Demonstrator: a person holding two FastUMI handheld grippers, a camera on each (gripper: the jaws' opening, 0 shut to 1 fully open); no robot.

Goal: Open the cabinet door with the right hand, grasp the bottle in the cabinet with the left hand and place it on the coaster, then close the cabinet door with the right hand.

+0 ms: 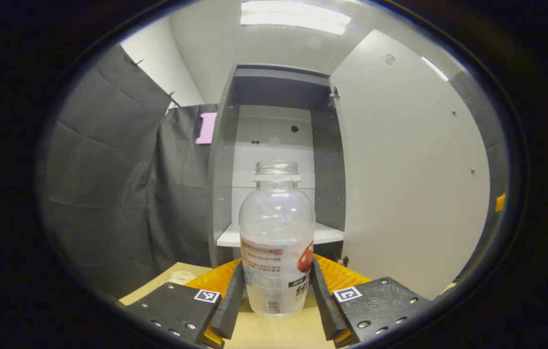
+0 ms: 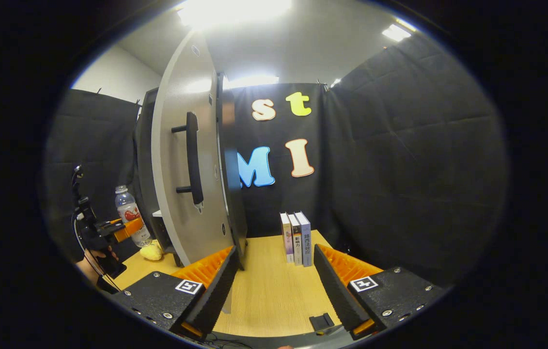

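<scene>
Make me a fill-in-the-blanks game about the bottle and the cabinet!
1. The left tongs are shut on the ____.
2. The cabinet door is ____.
3. The bottle has no ____ on its neck.
4. On the table, past the open right tongs, stand three ____.

Missing words: bottle; open; cap; books

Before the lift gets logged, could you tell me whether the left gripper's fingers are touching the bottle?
Touching. The left gripper view shows both fingers of the left gripper pressed against the bottle on its label, with no gap either side.

three upright books (image 2: 296, 238), yellow toy (image 2: 151, 251)
</scene>
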